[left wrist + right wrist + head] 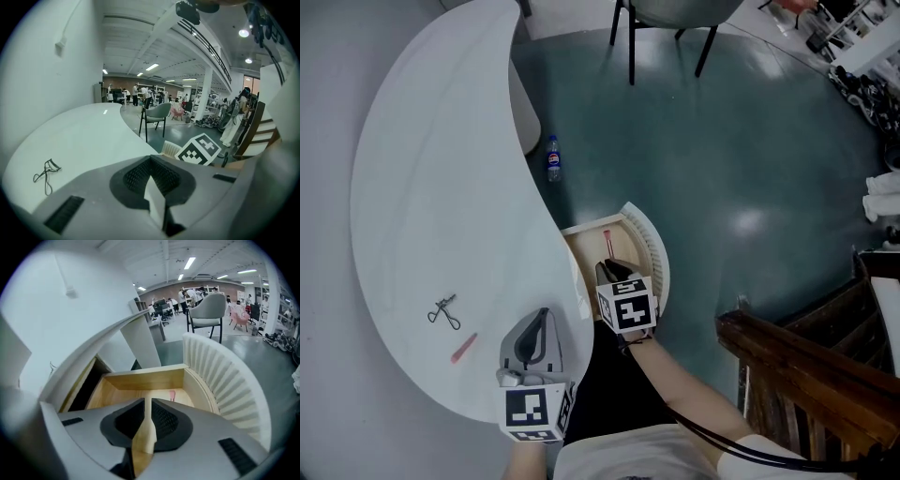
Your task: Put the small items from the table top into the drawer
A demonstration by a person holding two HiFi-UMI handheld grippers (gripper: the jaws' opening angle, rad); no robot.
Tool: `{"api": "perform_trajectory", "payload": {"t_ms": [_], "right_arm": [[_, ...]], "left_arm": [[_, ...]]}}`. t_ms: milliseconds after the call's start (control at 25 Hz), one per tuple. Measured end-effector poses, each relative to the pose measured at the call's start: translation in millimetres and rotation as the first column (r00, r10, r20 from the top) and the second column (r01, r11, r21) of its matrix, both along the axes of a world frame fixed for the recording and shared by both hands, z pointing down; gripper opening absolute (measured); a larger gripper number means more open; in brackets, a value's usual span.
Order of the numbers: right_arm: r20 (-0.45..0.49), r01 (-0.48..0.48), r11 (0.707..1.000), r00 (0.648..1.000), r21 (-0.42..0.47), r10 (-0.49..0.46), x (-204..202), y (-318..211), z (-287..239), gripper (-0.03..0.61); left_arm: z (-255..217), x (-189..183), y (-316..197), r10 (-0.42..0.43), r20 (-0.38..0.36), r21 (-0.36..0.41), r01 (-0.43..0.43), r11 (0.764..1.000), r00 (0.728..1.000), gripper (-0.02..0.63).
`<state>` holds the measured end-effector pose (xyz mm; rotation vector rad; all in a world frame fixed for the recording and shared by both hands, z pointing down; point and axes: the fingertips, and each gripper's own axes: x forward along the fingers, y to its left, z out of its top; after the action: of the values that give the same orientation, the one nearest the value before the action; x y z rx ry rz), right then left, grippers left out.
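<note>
Head view: the right gripper [607, 272] hides part of the open drawer [654, 246], where one pink stick [607, 238] lies; one eyelash curler [443, 311] and a second pink stick [463, 348] sit on the table [441, 187]. Left gripper view: the left gripper [151, 160] is pressed together, empty. Right gripper view: jaws a slit apart — seemingly gripping nothing — over the drawer.

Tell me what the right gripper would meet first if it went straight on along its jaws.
Most likely the wooden floor of the open drawer, a little short of the small pink item lying in it, though depth is hard to judge.
</note>
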<state>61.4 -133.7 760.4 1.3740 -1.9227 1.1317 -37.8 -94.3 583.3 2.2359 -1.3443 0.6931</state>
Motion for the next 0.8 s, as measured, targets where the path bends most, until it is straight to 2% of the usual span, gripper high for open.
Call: {"api": "perform_trajectory", "payload": {"t_ms": [400,600,800], "right_arm": [[-0.012,0.030,0.996,1.000,0.083,-0.029,26.2,60.3,-80.9,0.058],[-0.018,0.054,0.992,0.998,0.111,-0.052,36.0,94.0,-129.9,0.058],[0.004,0.066,0.982,0.998,0.176,-0.068,40.2,112.4,-186.8,0.058]], "left_arm": [[-42.0,0.8,66.4,-0.048,-0.003,0.050,0.048,0.998,0.999,0.020],[-76.1,4.2,88.0,-0.054,-0.047,0.060,0.057,0.997,0.997,0.020],[-117.3,4.5,97.5,-0.061,-0.049,0.121,0.067,0.990,0.997,0.020]]}}
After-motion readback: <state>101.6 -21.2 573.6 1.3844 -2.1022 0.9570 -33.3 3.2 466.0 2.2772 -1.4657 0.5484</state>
